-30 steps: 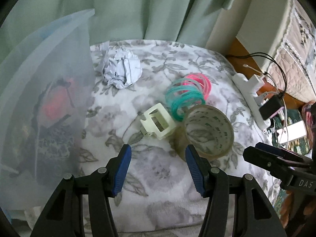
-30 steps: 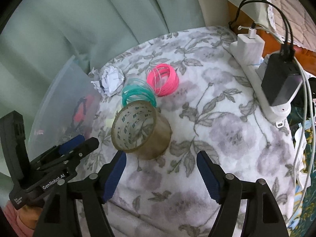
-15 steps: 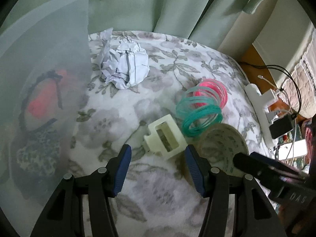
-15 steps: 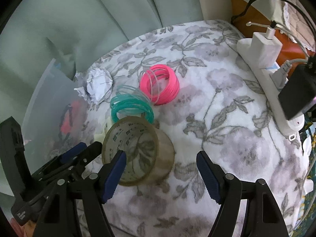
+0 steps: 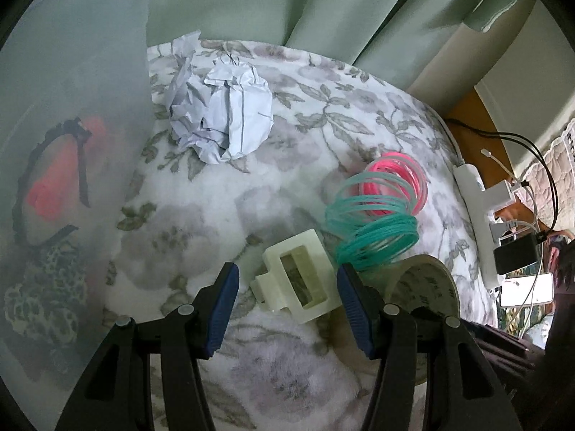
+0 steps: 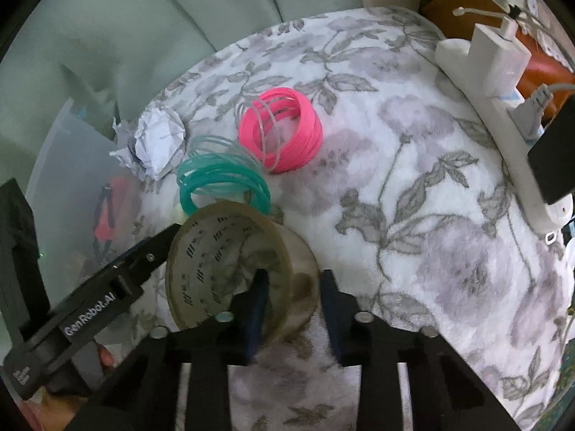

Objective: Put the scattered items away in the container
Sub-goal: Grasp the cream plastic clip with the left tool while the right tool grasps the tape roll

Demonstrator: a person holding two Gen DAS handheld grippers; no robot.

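Landmark: tape roll (image 6: pixel 237 273), lying on its side on the blanket (image 6: pixel 413 215). Just behind it, touching, one coil of bangles (image 6: pixel 222 179); behind and right of that, a second coil (image 6: pixel 284 134). Left of the roll, a hair clip (image 5: pixel 300 287), between the left gripper's (image 5: pixel 287 309) fingers. Far behind-left, crumpled paper (image 5: pixel 222 118). Well left, the container (image 5: pixel 64 179), with items inside. Well right, at the blanket's edge, a power strip (image 6: pixel 503 107). Around the roll's near wall, one finger inside and one outside: right gripper (image 6: pixel 293 309).

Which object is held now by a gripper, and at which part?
The right gripper grips the tape roll across its wall: one finger inside the ring, one outside. The left gripper is open, holding nothing.
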